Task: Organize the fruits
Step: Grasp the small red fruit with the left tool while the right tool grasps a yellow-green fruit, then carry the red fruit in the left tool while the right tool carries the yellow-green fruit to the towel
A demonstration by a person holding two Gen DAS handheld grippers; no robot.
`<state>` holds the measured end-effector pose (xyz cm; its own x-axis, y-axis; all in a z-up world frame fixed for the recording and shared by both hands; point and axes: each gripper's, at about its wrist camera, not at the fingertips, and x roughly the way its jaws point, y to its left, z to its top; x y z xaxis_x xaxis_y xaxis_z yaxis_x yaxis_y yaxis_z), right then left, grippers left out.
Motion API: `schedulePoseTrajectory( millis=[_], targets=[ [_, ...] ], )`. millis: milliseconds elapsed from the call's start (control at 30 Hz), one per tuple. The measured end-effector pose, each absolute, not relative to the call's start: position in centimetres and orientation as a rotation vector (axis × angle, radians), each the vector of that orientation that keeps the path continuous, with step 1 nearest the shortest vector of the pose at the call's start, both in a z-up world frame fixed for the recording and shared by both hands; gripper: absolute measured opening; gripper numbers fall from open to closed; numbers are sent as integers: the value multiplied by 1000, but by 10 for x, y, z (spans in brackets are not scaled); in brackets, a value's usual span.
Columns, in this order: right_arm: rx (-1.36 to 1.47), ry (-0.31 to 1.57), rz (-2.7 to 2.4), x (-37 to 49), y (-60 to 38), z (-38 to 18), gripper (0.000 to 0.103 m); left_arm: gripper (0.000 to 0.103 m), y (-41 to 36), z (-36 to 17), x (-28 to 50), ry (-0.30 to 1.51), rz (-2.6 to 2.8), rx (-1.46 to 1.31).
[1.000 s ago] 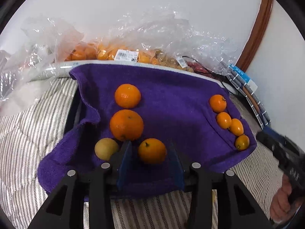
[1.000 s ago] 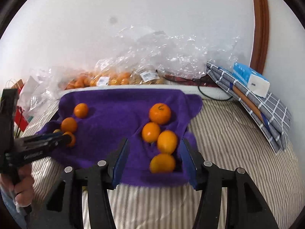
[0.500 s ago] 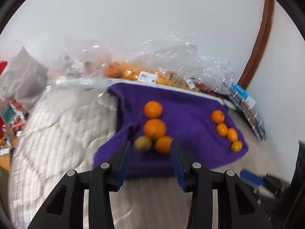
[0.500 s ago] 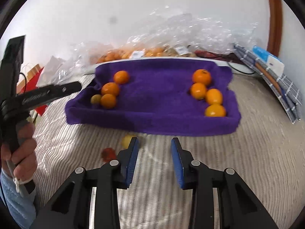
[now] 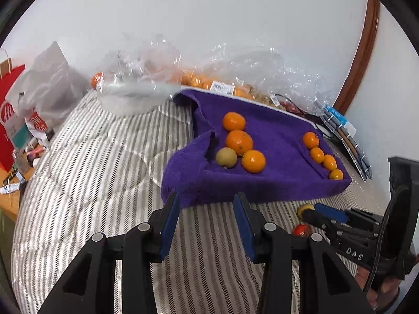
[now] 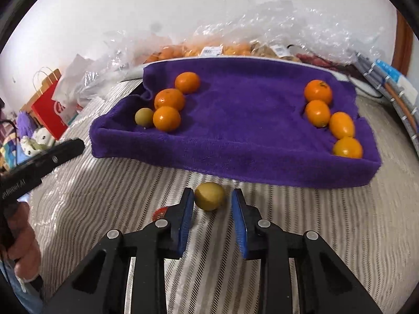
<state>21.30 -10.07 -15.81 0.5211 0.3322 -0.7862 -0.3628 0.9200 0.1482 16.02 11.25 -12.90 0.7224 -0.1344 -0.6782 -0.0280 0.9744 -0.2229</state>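
A purple towel (image 6: 243,120) lies on the striped bed. Its left side holds three oranges (image 6: 169,99) and a yellow-green fruit (image 6: 144,116); its right side holds several small oranges (image 6: 318,112). A loose yellow-green fruit (image 6: 209,195) lies on the bed in front of the towel, between the tips of my open right gripper (image 6: 212,204). A small red fruit (image 6: 160,211) shows just left of that gripper. My left gripper (image 5: 207,209) is open and empty, above the bed before the towel (image 5: 272,157). The right gripper (image 5: 322,216) also shows in the left wrist view.
Clear plastic bags of oranges (image 6: 209,49) lie behind the towel by the wall. Folded checked cloth and a blue-white box (image 6: 392,78) sit at the right. A red paper bag (image 5: 7,110) and clutter stand left of the bed (image 5: 91,170).
Both grippers pulled back from the towel. My right gripper dropped low to the bed and now straddles the loose yellow-green fruit. My left gripper backed off and stayed open.
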Motion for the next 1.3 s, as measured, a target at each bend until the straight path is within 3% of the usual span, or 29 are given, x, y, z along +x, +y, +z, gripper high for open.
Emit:
schedulePoseTrajectory(
  millis=[433,867,1300],
  targets=[
    [28,884,408,206,-129,-153,26,39,100,-141,162,797,-96,-191],
    [38,842,321,176,-204,-155,27,41,0,-142,140,810,-345,119],
    [128,807,378,174,-219,-154,27,41,-29,-160,157,861,-327,239]
  ],
)
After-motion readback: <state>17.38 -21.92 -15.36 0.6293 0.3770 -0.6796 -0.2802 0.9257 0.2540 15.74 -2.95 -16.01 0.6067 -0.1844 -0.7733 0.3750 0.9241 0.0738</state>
